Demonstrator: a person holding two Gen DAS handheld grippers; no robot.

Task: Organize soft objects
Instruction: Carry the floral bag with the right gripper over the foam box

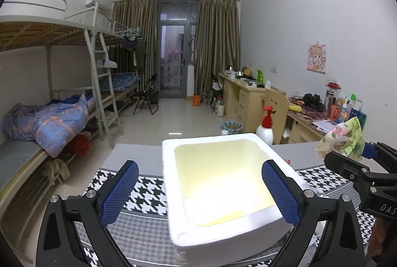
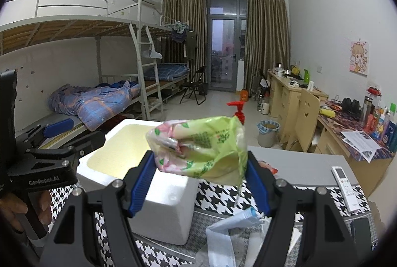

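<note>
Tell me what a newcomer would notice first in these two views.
First, the green tissue pack, clamped in the right gripper just right of the white foam box. The box sits open on the houndstooth cloth, seemingly empty, with the left gripper spread wide around it. Behind stands a bunk bed.

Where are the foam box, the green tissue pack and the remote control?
foam box (image 1: 224,140), left wrist view, far rim.
green tissue pack (image 2: 206,142), right wrist view, middle of wrapper.
remote control (image 2: 343,182), right wrist view, its body.

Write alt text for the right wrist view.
The right gripper holds a green tissue pack above a houndstooth-covered table, beside an open white foam box. The left gripper is at left; a dorm room lies behind.
</note>
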